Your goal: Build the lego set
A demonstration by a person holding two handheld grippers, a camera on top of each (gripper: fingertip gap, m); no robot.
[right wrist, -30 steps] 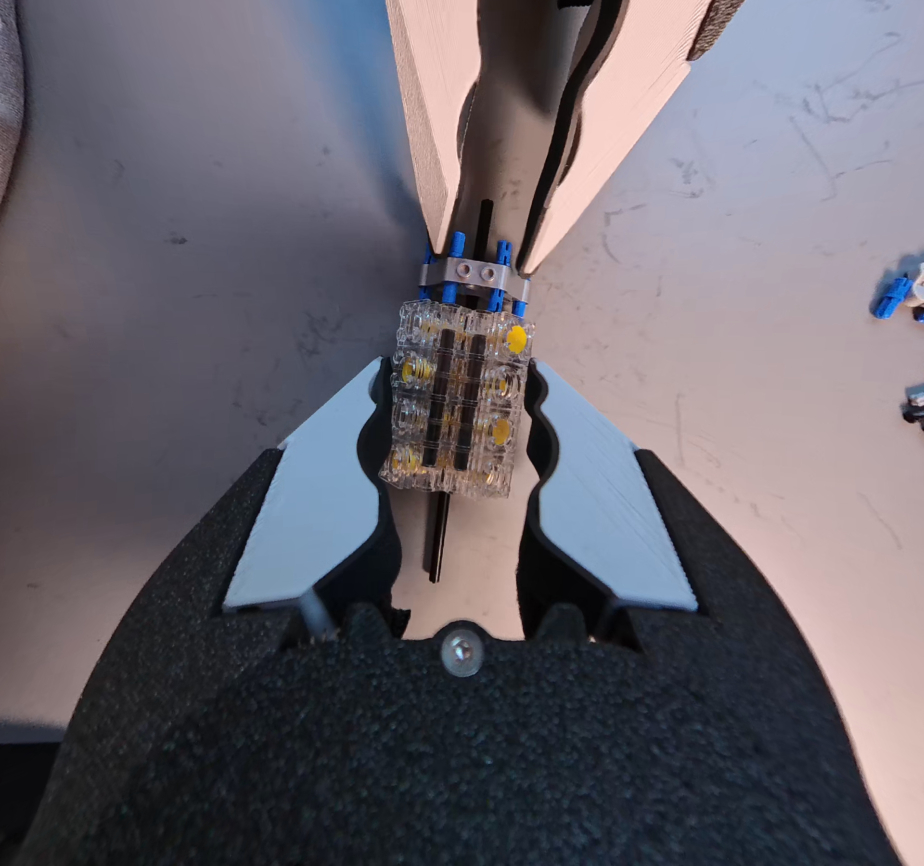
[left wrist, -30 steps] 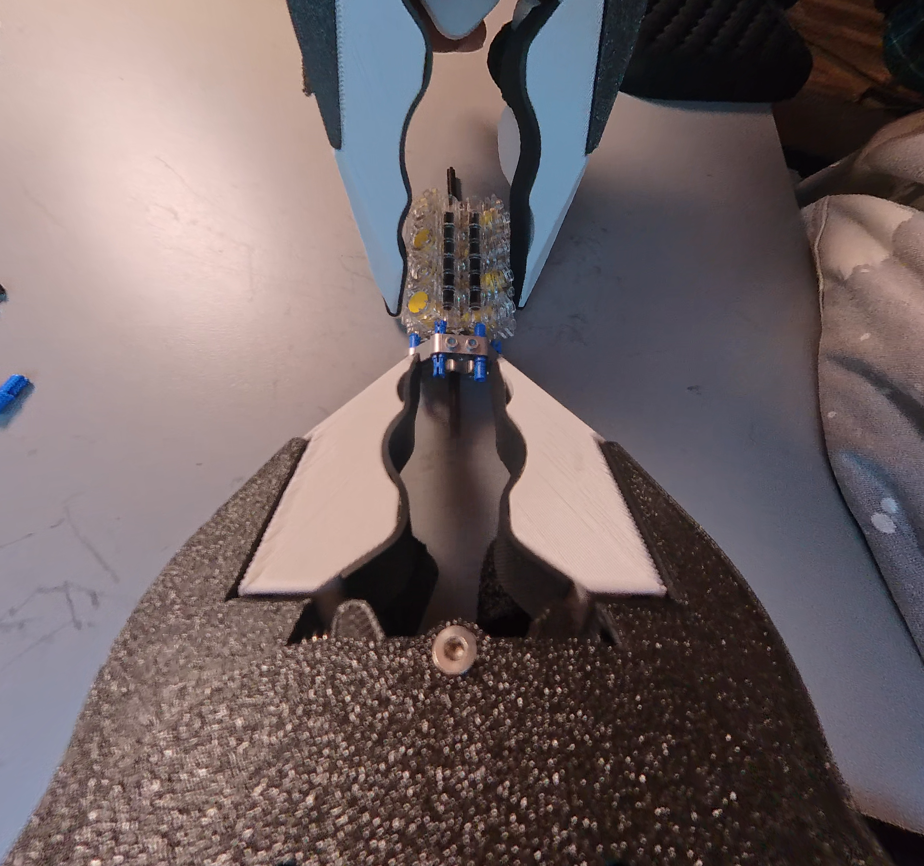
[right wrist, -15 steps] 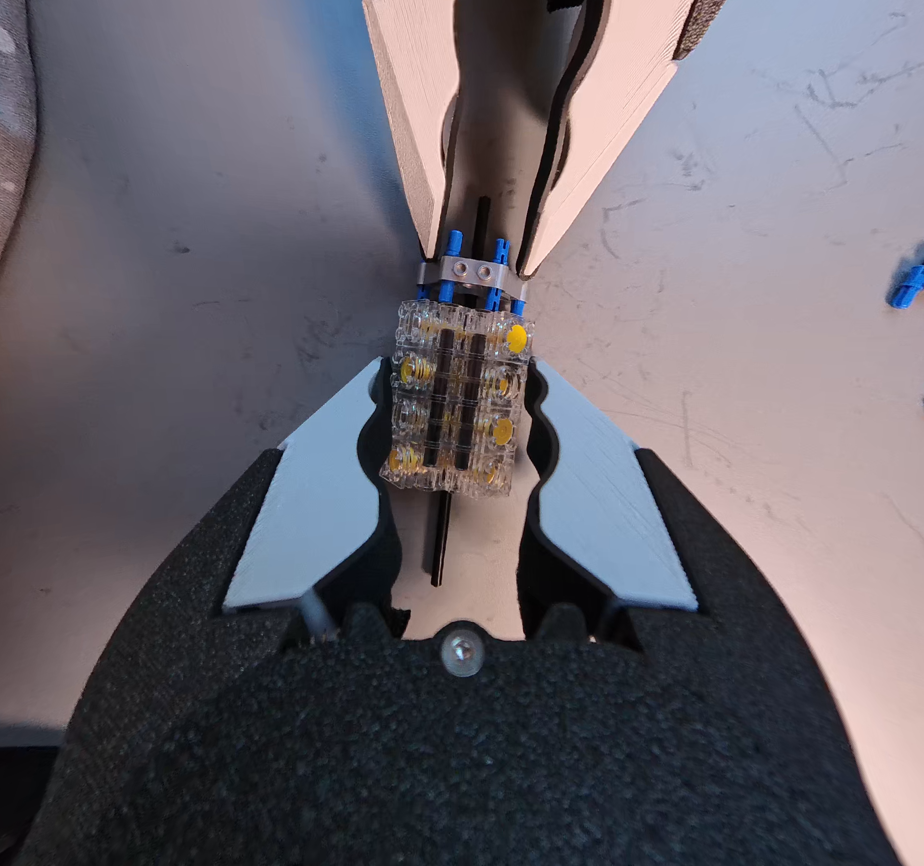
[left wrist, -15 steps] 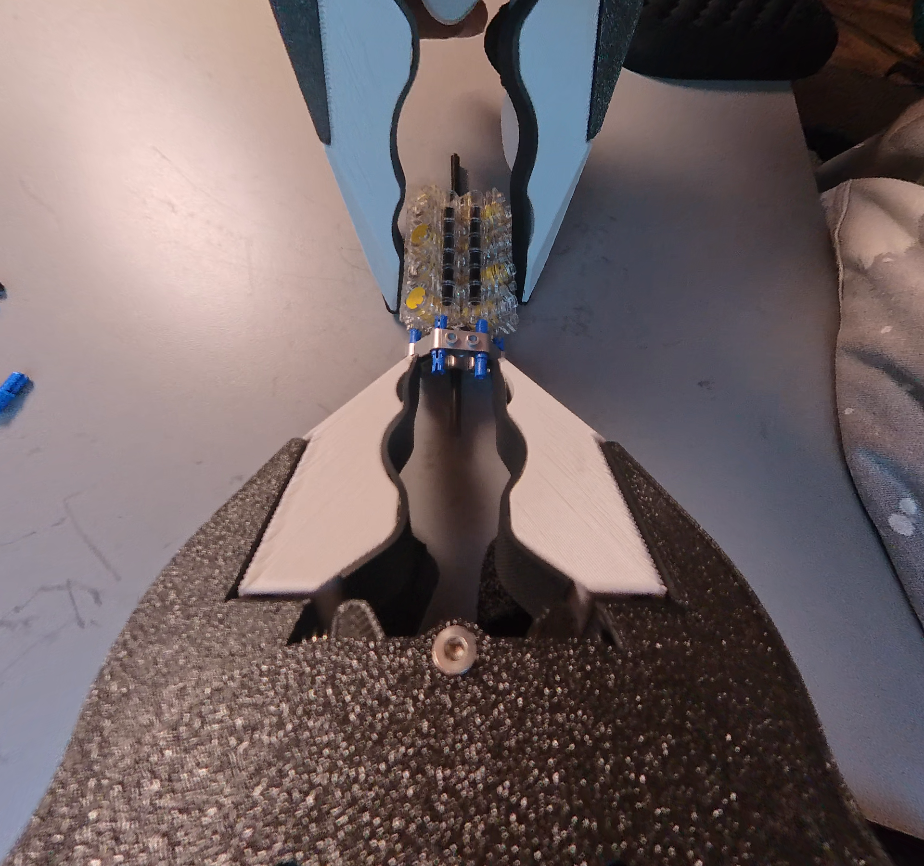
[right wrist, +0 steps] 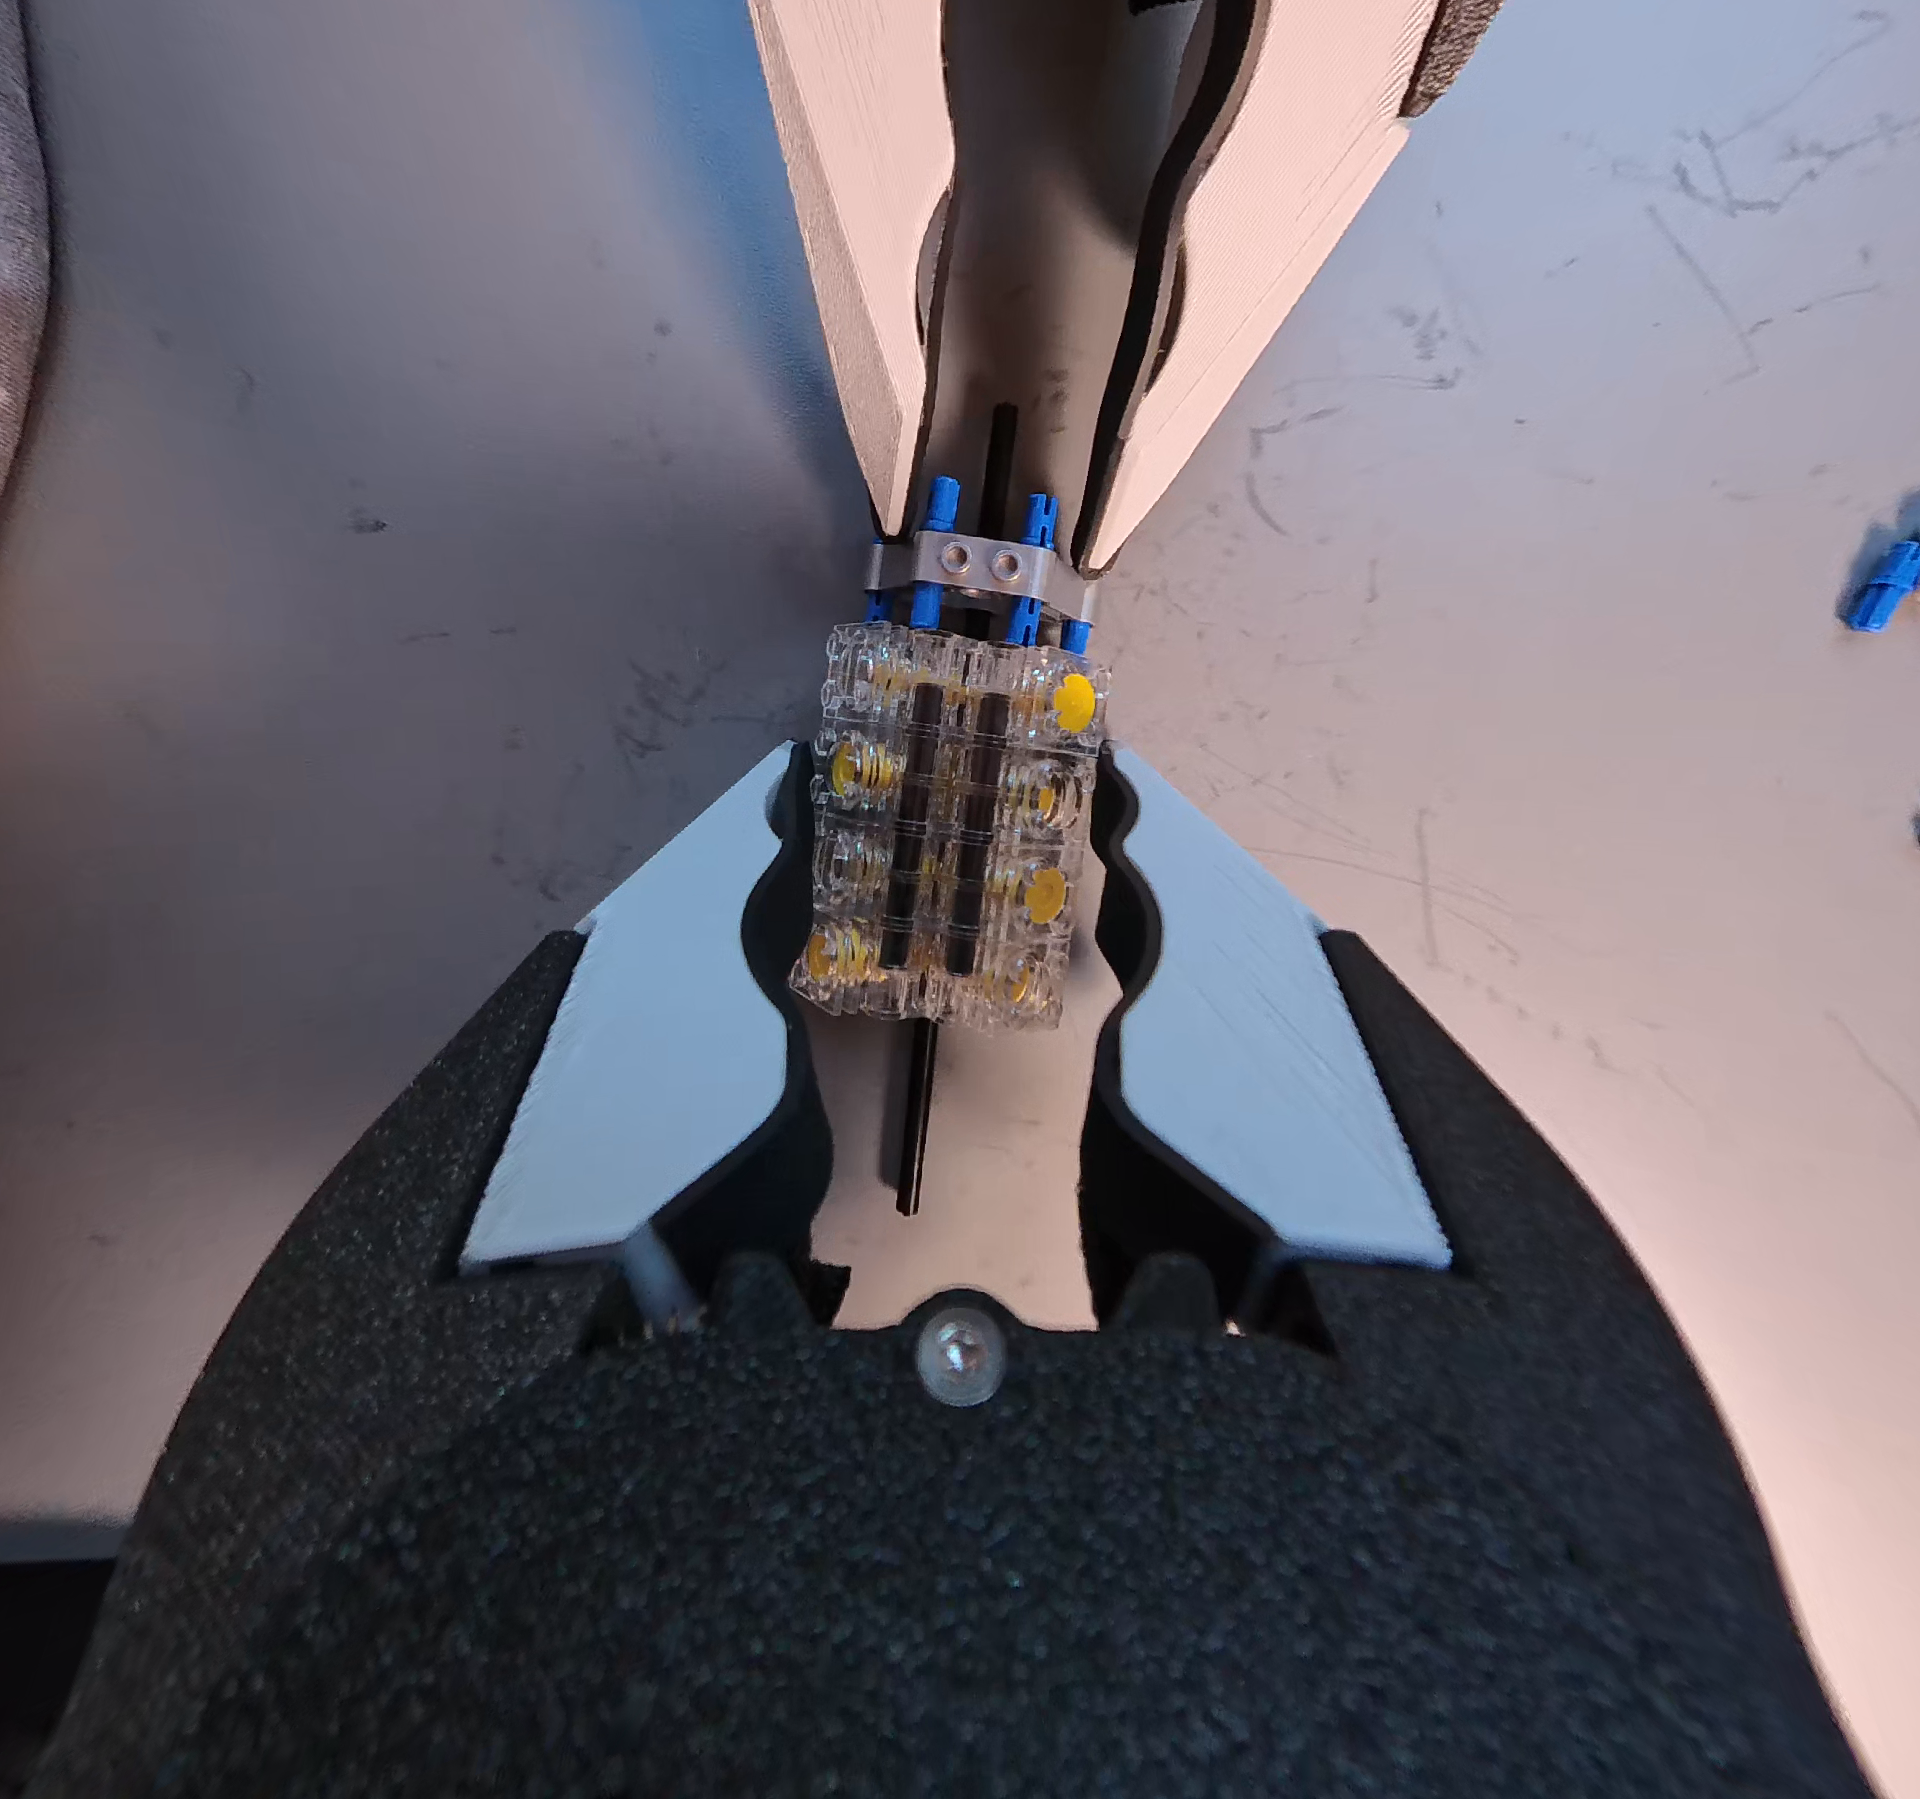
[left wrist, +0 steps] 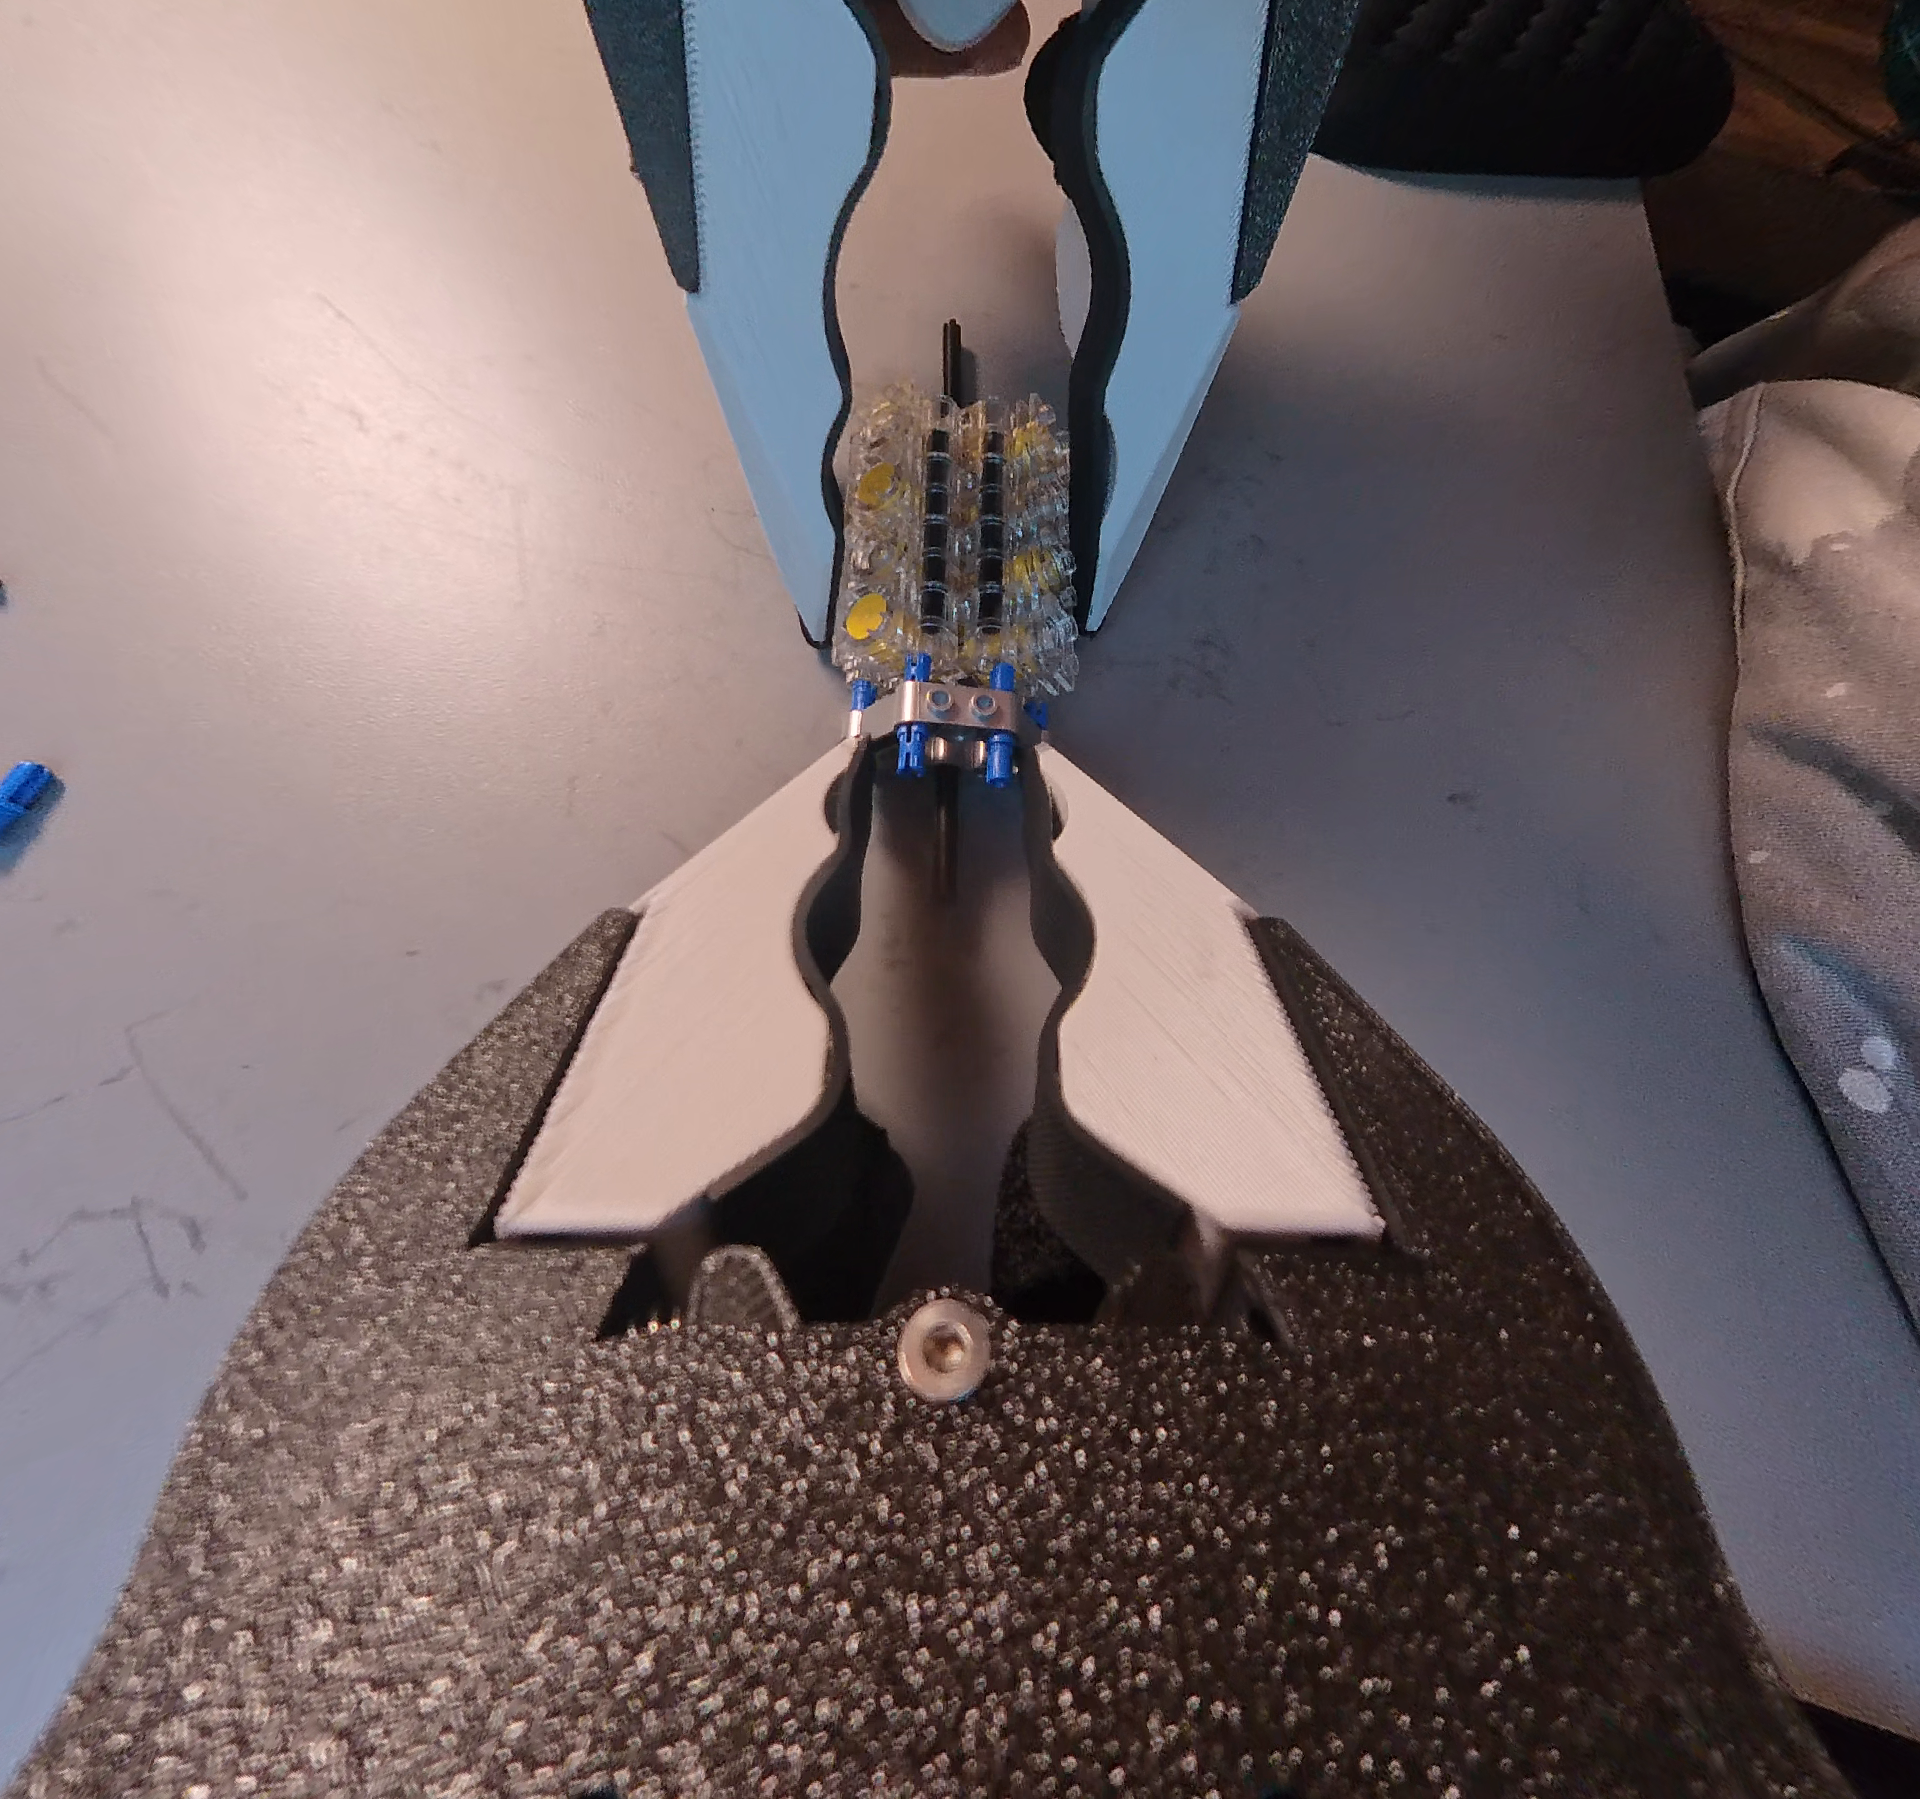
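In the left wrist view, our left gripper [left wrist: 951, 762] pinches the small grey plastic connector bar with blue pins [left wrist: 956, 710], jaws nearly closed, above the scuffed grey table [left wrist: 364, 399]. In the right wrist view, our right gripper [right wrist: 951, 762] clamps the clear studded brick block with yellow dots and black axles [right wrist: 951, 845] by its flat sides. We judge it light, rigid, slick, and apt to separate at the pins.

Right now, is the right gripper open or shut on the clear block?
Shut: right gripper fingers press both sides of the clear block.
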